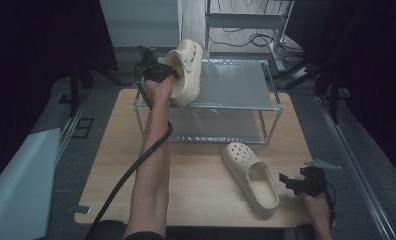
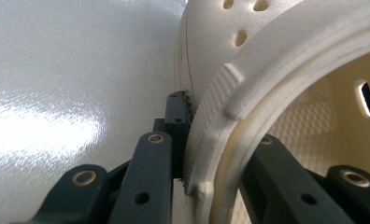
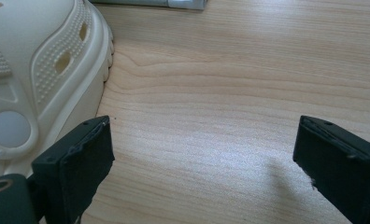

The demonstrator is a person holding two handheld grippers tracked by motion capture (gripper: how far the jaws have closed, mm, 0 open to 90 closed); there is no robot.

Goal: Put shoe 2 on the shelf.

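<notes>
A cream clog is tilted on its side above the left end of the metal rack's top shelf. My left gripper is shut on it. In the left gripper view the left gripper pinches the clog's collar wall, one jaw outside and one inside the opening. A second cream clog lies sole-down on the wooden table, toe toward the rack. My right gripper rests just right of its heel. In the right gripper view the right gripper stands open over bare wood, with that clog at the left.
The two-tier metal rack stands at the table's far side, its lower shelf bare. A black cable trails along the left forearm. Dark floor and stands surround the table. A rack foot shows at the top of the right gripper view.
</notes>
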